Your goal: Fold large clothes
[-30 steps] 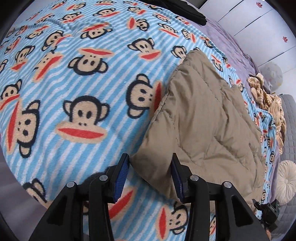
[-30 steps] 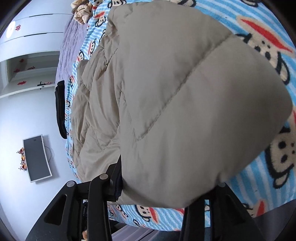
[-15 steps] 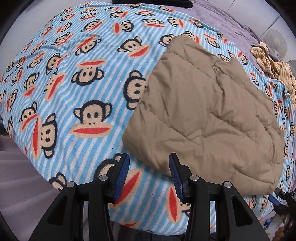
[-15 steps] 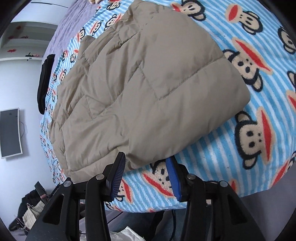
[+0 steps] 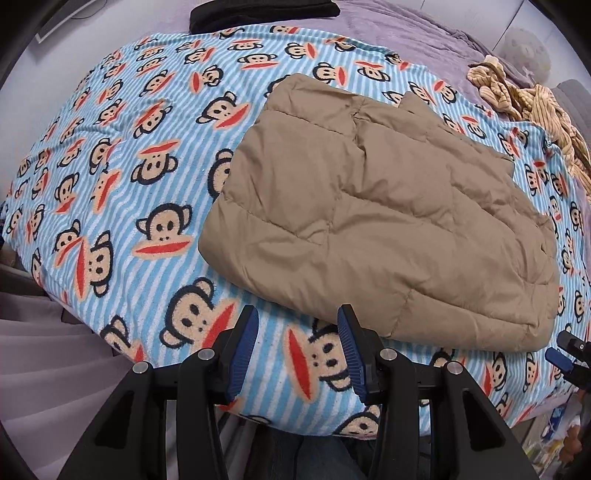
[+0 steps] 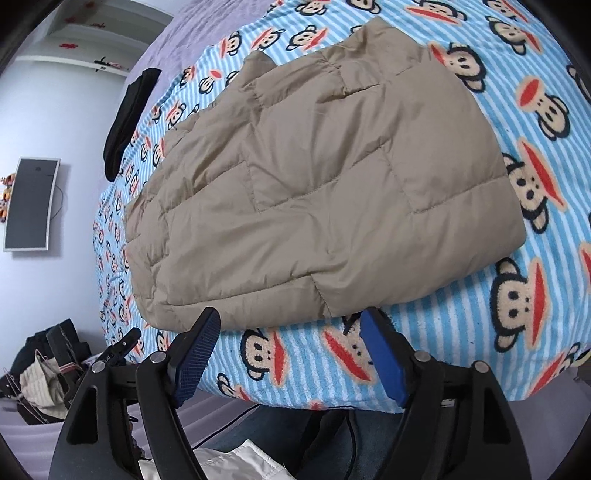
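A tan quilted puffer jacket [image 5: 376, 218] lies folded into a rough rectangle on a blue striped monkey-print blanket [image 5: 122, 177]. It also shows in the right wrist view [image 6: 317, 192]. My left gripper [image 5: 297, 325] is open and empty, held above the blanket just short of the jacket's near edge. My right gripper [image 6: 291, 328] is open and empty, also just off the jacket's near edge. The tip of the right gripper shows at the right edge of the left wrist view [image 5: 569, 354].
A black garment [image 5: 262, 14] lies at the blanket's far end on a purple bedspread [image 5: 406, 33]. A striped beige garment [image 5: 532, 103] lies at the far right. A wall screen [image 6: 31, 203] and a pile of clothes [image 6: 44, 380] are left of the bed. The blanket's edge drops off below the grippers.
Both grippers let go of the jacket's near edge and pulled back from it. The jacket now lies flat on the blanket. The right gripper's jaws have spread wider.
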`<state>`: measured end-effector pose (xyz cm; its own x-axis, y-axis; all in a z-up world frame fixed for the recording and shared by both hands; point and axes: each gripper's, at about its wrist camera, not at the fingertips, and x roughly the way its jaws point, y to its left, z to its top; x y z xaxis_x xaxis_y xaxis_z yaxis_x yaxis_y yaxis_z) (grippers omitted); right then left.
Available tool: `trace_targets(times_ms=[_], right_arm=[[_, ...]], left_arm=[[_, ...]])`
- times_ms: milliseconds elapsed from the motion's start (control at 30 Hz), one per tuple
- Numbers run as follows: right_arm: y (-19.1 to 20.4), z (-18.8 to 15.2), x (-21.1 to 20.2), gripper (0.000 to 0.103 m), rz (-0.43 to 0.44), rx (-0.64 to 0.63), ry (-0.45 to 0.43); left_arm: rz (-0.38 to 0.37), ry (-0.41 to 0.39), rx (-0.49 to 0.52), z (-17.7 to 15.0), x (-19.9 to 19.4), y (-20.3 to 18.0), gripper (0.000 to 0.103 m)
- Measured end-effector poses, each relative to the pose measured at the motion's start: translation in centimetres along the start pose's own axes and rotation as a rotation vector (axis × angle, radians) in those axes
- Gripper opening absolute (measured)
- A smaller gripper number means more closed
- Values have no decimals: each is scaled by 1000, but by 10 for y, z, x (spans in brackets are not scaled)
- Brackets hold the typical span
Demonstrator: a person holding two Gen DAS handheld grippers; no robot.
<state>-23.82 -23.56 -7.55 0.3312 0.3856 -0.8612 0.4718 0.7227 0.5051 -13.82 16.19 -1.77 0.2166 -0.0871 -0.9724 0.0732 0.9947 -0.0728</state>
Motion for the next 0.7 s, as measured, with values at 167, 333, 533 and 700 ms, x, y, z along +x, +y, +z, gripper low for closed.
trace_targets(times_ms=[167,333,533,700], right_arm=[[3,-6,-4,81,-46,-61,-8],[8,-8,-3,84,-49,-65,-27],[22,-6,7,84,-60,-51,-55],[46,-10,21,94,-70,-30,-79]], left_arm=[[21,-53,28,-3,-14,-7,101],[25,-47,61,7,-13,-10,101],[19,-40,107,26,-4,3,101],[4,-24,145,48,8,21,101]])
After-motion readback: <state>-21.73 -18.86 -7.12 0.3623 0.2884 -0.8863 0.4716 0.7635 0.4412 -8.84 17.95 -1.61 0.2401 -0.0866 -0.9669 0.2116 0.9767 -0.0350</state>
